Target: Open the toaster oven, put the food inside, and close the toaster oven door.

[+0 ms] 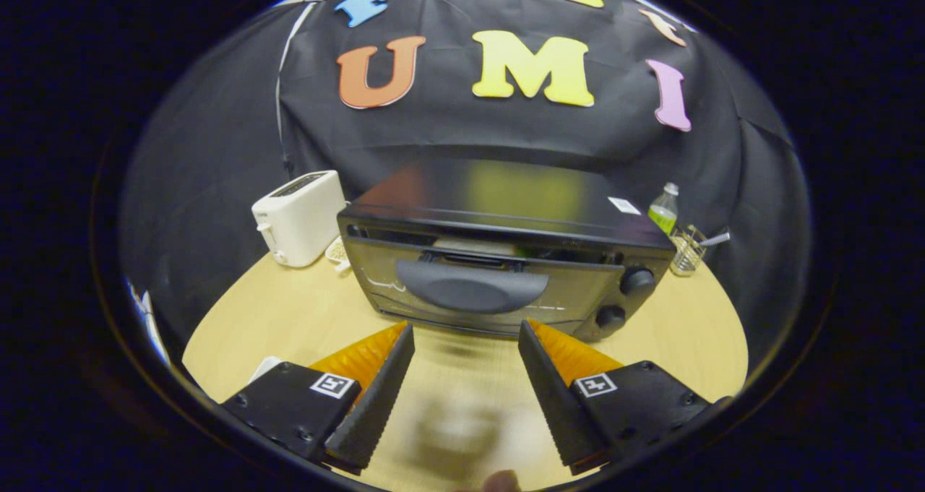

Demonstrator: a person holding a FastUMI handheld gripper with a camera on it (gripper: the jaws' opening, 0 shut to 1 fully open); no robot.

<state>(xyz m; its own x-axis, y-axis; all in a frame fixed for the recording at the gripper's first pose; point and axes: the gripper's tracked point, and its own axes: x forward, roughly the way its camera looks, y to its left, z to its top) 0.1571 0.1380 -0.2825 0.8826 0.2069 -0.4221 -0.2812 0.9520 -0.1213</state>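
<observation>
Right up close, the tongs point(466, 329) are spread wide with nothing between them, both fingers hanging over the near part of the pale wooden surface point(289, 318). Between the fingers, down low, there's a blurred grey smudge point(459, 430) on the wood, too soft to make out, and a small rounded shape point(502, 480) pokes in at the very near edge, cut off, can't tell what it is. A white corner of something point(266, 366) peeks out beside the left finger, mostly hidden.

Just beyond the fingertips sits the toaster oven point(498, 261), black, squarely in the middle of the surface. Its door point(477, 290) has a broad dark handle and stands slightly ajar at the top, a slim gap showing into the interior; what's inside is too dark to read. Two knobs point(625, 297) stack on its right side. A small white sticker point(624, 205) sits on its top, print too tiny to read.

Back toward the far left edge stands a white pop-up toaster point(300, 217), with a little pale item point(337, 251) tucked between it and the oven, half hidden. Over at the far right edge there's a small bottle point(664, 209) holding green liquid, label unreadable, and beside it a clear glass holder point(687, 249) with a thin utensil point(714, 240) sticking out.
</observation>
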